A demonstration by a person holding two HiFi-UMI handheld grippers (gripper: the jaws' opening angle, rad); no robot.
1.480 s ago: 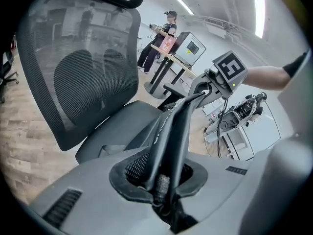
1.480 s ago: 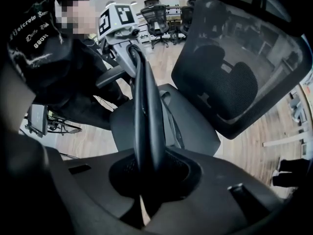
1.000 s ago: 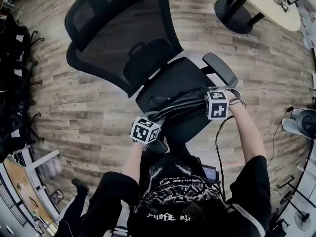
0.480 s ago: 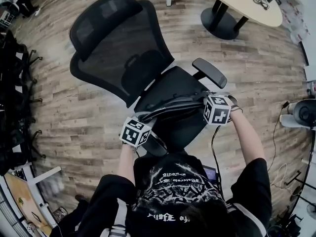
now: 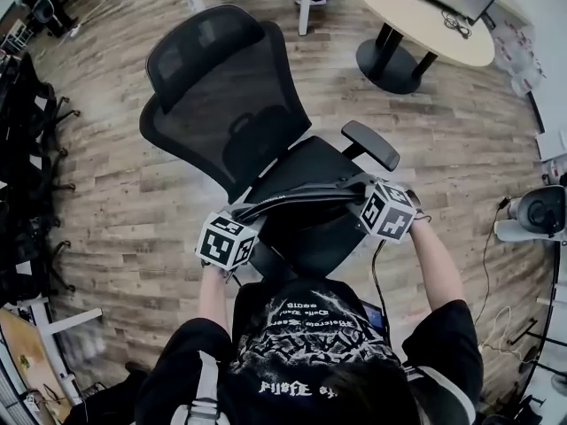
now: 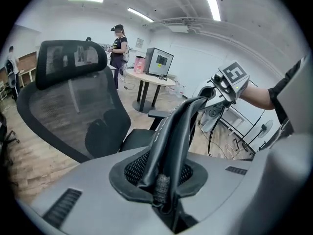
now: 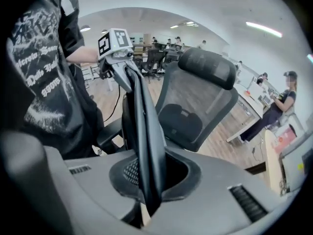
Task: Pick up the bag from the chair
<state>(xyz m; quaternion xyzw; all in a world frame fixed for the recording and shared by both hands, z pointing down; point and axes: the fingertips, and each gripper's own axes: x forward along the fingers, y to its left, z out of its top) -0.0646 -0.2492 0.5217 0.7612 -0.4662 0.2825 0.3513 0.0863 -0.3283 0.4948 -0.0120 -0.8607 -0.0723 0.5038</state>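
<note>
A flat black bag [image 5: 301, 200] is stretched between my two grippers, above the front of the black office chair's seat [image 5: 301, 162]. My left gripper [image 5: 241, 220] is shut on the bag's left end, and the bag [image 6: 176, 131] runs from its jaws toward the right gripper [image 6: 220, 89]. My right gripper [image 5: 366, 191] is shut on the other end. In the right gripper view the bag [image 7: 144, 131] rises from the jaws toward the left gripper [image 7: 120, 65]. The chair's mesh backrest [image 5: 230, 104] stands behind.
A round table [image 5: 416, 16] on a black pedestal stands at the back right. Several dark chairs [image 5: 22, 149] line the left side. Cables [image 5: 492, 264] trail on the wood floor at the right. A person [image 6: 119, 45] stands near the table.
Both grippers have drawn back toward me with the bag held between them. The left one has moved further left, so the bag is stretched longer over the seat's front.
</note>
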